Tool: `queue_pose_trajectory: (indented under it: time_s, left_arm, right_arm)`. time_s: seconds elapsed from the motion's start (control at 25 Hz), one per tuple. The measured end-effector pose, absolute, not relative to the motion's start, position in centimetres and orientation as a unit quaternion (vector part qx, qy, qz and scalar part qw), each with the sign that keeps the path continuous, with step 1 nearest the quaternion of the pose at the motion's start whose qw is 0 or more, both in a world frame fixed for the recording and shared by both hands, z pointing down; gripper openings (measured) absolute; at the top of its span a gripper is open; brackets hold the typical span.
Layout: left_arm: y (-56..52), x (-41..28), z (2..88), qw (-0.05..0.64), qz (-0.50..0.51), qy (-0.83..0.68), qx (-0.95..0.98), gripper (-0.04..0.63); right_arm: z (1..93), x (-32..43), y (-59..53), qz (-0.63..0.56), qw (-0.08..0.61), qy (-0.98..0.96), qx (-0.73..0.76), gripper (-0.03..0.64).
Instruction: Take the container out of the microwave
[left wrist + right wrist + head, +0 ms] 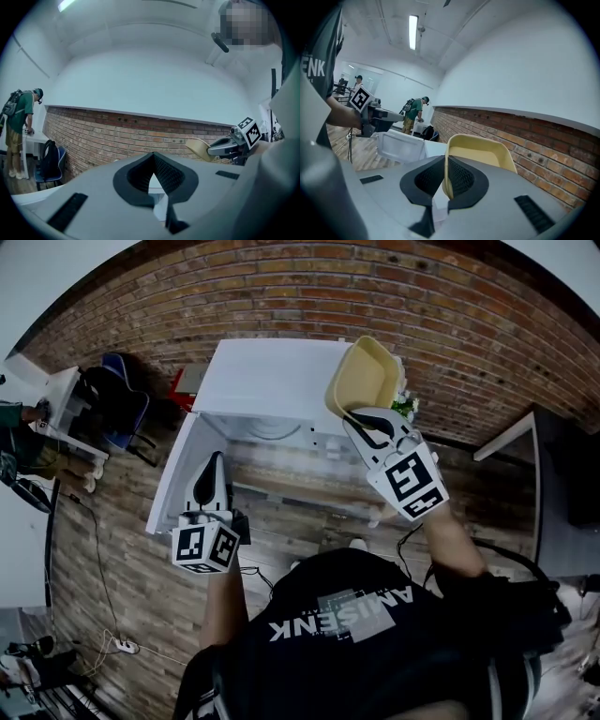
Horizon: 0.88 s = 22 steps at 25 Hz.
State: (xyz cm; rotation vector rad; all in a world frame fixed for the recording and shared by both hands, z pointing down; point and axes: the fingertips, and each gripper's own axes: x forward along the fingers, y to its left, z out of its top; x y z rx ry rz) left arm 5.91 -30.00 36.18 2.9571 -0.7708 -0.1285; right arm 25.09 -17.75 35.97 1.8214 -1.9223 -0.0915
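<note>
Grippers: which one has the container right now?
The right gripper, jaws clamped on the rim of the yellow container, outside the microwave; the left gripper is shut on nothing.

Container (pixel 361 379) smooth matt plastic; microwave (pixel 262 381) glossy; wall (pixel 281 292) rough brick.

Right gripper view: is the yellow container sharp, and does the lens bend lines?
Right gripper view: yellow container sharp, evenly lit, no glare; brick wall bows, fisheye. Head view: same bowing, dark corners.
</note>
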Motion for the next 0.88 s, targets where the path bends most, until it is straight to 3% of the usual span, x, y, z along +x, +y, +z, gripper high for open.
queue_pose_trajectory:
  time_s: [0.88]
  left_arm:
    - [-29.7,4.3,36.0,0.043,-0.037,-0.252,0.966,0.011]
  right_arm:
    - [35.0,24.3,-17.8,-0.042,0.24,-0.705,0.666,0.051]
